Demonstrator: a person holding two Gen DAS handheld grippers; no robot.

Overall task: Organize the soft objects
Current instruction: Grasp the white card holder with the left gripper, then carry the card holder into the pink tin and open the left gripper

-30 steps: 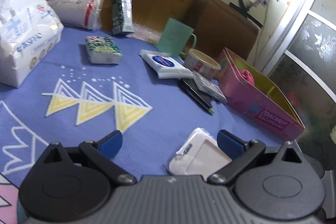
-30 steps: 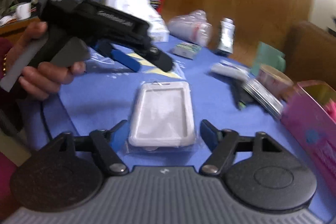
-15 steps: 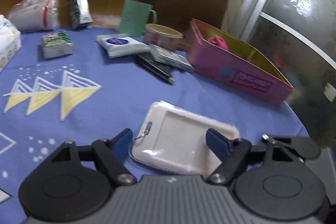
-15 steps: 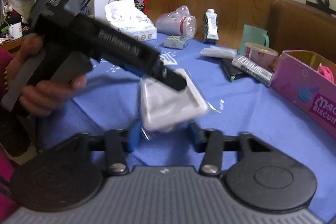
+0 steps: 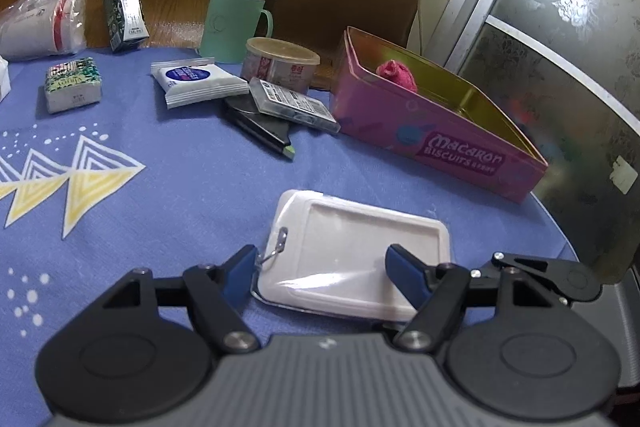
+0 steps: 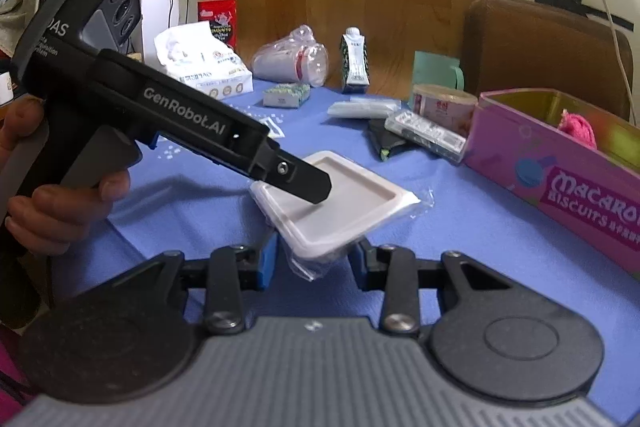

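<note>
A: Both sets of jaws have just been closing in from wide apart, and the white card holder (image 5: 352,251), which lay flat on the cloth a second ago, now sits tilted between them, one corner lifted.

B: In the right wrist view the right gripper (image 6: 312,259) has its blue pads pressed on the near corner of the holder and its clear wrapper. That is a clamp.

A: And the left gripper (image 5: 320,267)? From its own camera the holder lies between the fingers, the left pad at the metal clip end, the right pad over the plastic face.

B: From the right wrist view one black finger lies across the top of the holder. It looks like a grip across the width, with the pads touching.

A: The left hand (image 6: 60,211) is wrapped around the handle of that gripper.

B: The holder is over the blue tablecloth (image 5: 180,187), near the pink biscuit tin (image 5: 440,131) but apart from it.

A: The tin stands open with a pink soft ball (image 5: 396,75) inside, at its far end.

B: Further back are a tissue pack (image 5: 196,83), a round tub (image 5: 280,65) and a green mug (image 5: 232,27).
</note>
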